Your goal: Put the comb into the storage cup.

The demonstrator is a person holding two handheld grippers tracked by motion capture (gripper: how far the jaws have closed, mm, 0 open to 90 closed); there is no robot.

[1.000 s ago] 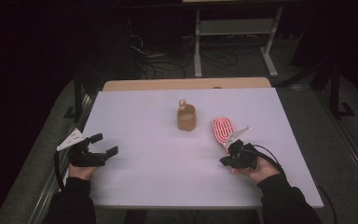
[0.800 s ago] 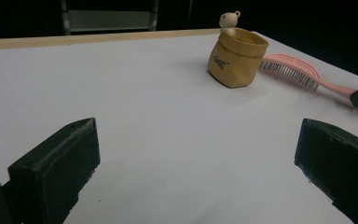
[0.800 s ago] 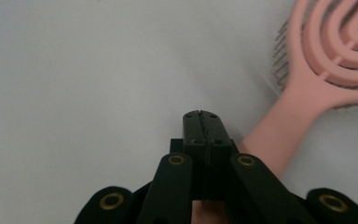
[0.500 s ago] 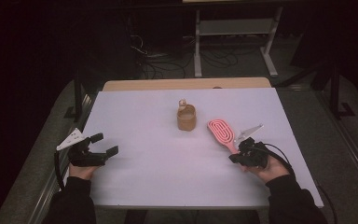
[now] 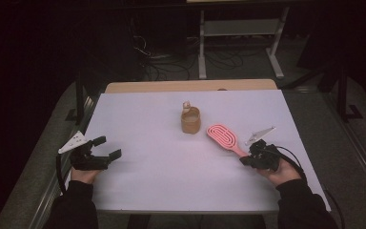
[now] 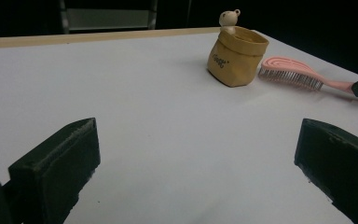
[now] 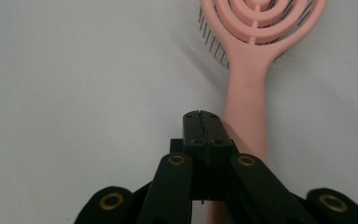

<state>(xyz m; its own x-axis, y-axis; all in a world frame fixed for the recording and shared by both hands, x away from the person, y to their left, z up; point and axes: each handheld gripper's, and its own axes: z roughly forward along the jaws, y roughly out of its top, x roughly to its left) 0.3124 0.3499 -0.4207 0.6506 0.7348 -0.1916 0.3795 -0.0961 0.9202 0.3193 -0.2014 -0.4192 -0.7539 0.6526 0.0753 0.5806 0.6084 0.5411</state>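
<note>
High view: white table top with a small tan paper-like pouch near the middle, little cream bear figure poking out of its far side. Just right of it, flat pink plastic hairbrush with a looped open head, handle angled toward the near right. Right gripper sitting at the handle's end, jaws clenched together; left gripper well apart at the near left edge, jaws spread, nothing between them.

Left gripper view: two black jaws wide apart over bare table, pouch and bear far off at upper right, brush lying bristles down beside the pouch.

Right gripper view: jaws pressed shut on each other, just beside and over the pink handle, not gripping it.
</note>
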